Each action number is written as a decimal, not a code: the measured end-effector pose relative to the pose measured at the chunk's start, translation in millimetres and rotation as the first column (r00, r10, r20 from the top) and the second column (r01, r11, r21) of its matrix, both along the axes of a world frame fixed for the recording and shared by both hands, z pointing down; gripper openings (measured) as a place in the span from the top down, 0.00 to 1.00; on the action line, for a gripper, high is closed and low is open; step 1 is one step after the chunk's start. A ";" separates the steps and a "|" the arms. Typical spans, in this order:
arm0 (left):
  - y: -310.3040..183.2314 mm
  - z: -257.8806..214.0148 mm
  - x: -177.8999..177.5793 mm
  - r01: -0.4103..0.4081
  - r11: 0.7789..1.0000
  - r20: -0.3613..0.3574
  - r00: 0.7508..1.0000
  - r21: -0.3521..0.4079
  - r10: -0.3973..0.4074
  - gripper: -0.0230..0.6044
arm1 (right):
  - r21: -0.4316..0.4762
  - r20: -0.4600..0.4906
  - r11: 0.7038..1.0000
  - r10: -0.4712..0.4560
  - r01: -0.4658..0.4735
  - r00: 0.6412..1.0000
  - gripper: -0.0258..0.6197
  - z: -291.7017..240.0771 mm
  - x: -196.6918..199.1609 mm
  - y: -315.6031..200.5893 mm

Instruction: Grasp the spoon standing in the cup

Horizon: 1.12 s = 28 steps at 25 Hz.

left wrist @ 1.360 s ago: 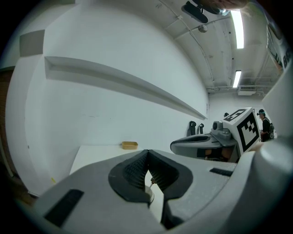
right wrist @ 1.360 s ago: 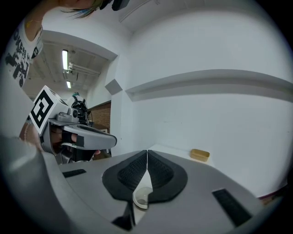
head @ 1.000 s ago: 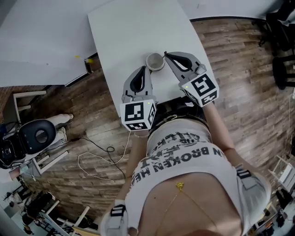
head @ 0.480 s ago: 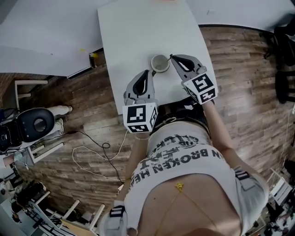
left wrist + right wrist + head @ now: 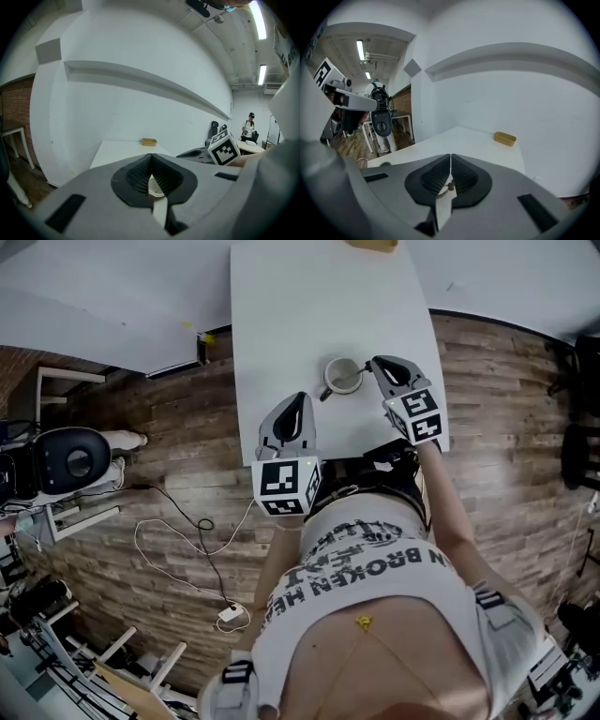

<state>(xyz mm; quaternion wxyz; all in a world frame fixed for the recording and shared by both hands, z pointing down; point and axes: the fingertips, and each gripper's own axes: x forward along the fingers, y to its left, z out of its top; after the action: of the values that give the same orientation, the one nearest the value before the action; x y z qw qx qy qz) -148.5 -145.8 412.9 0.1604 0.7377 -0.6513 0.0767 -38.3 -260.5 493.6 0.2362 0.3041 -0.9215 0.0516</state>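
A pale cup (image 5: 342, 377) stands near the front edge of the white table (image 5: 309, 306), its handle toward the lower left. No spoon shows clearly in the head view. My right gripper (image 5: 375, 361) is shut just right of the cup. In the right gripper view its jaws (image 5: 450, 155) meet, and behind them I see the cup rim (image 5: 439, 189) and a small brownish knob (image 5: 450, 186); whether that is the spoon I cannot tell. My left gripper (image 5: 299, 397) is shut, a short way left of and nearer than the cup, with nothing held. The cup (image 5: 154, 185) shows through its jaws (image 5: 150, 154).
A small tan box (image 5: 370, 244) lies at the table's far end, also seen as the box (image 5: 505, 138). The right gripper's marker cube (image 5: 224, 149) shows in the left gripper view. A chair (image 5: 70, 460) and a cable (image 5: 178, 549) are on the wood floor at left.
The right gripper has sunk beside the cup's right side. The left gripper has drifted a little away from the cup. The head view has shifted, so the table sits further right.
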 end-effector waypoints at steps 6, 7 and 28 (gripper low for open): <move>4.7 6.0 -10.9 0.053 0.998 -0.006 0.999 -0.021 -0.053 0.97 | -0.055 -0.043 0.998 -0.008 0.006 0.999 0.95 24.9 3.6 -11.3; 4.6 7.4 -12.9 0.060 0.998 -0.008 0.998 -0.026 -0.061 0.97 | -0.063 -0.045 0.998 -0.009 0.006 0.999 0.95 28.1 3.3 -13.0; 15.1 40.9 -23.6 0.142 0.982 -0.034 0.989 -0.125 -0.147 0.97 | -0.386 0.037 0.922 -0.018 0.031 0.999 0.74 90.0 -7.3 -26.7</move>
<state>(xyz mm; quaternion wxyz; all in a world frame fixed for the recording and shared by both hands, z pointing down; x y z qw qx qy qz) -172.1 -130.8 453.8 0.2244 0.6787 -0.6936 0.0889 -45.6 -287.2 583.6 0.2773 0.2391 -0.9006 0.2343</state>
